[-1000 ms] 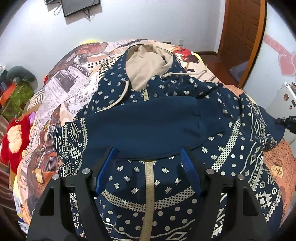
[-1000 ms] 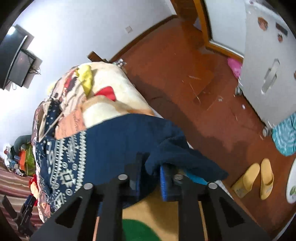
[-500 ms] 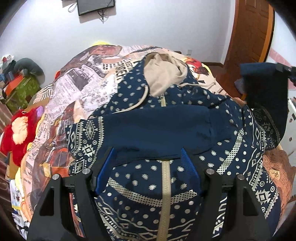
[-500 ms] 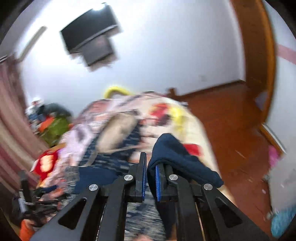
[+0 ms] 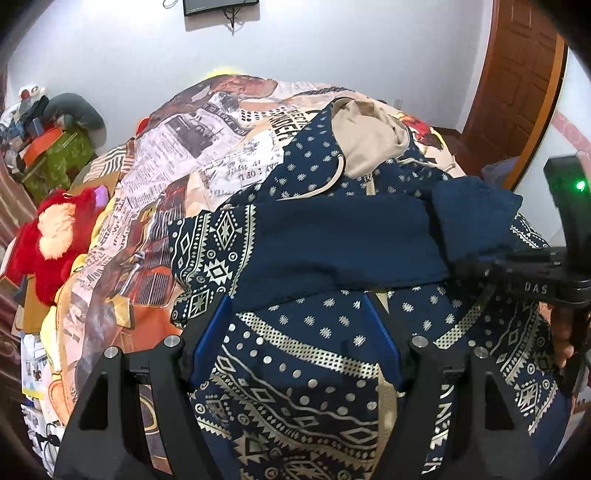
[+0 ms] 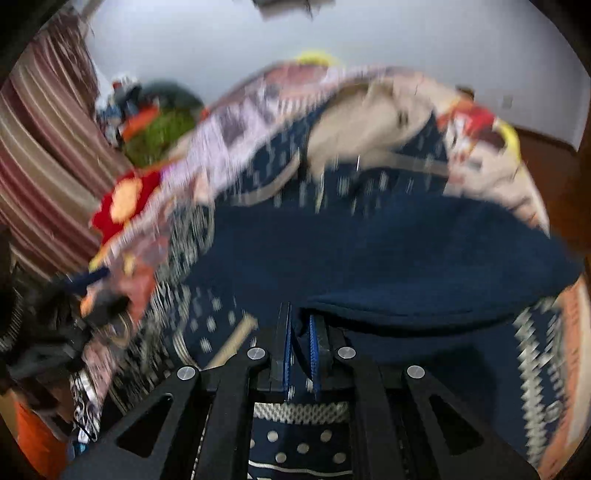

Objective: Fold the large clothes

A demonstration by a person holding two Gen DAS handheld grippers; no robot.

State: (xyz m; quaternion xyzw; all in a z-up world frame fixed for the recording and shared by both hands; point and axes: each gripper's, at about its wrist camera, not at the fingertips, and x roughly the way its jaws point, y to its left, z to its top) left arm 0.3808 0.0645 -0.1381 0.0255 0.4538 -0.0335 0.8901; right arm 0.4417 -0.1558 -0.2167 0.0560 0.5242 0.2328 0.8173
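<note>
The right gripper (image 6: 300, 334) pinches the navy sleeve (image 6: 388, 266) of the patterned hoodie (image 5: 332, 332), spread on the bed (image 5: 192, 147) ahead. The left gripper (image 5: 295, 325) hovers over it, jaws spread and empty.

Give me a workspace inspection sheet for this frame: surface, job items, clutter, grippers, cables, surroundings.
Surface: bed under a newspaper-print cover.
Job's things: navy patterned hoodie spread zip-up, one sleeve folded across the chest.
Clutter: red plush toy, boxes at the bedside.
Grippers: left gripper open above the hem; right gripper shut on the other sleeve's cuff.
Cables: dangling under the wall screen.
Surroundings: wooden door, striped curtain.
</note>
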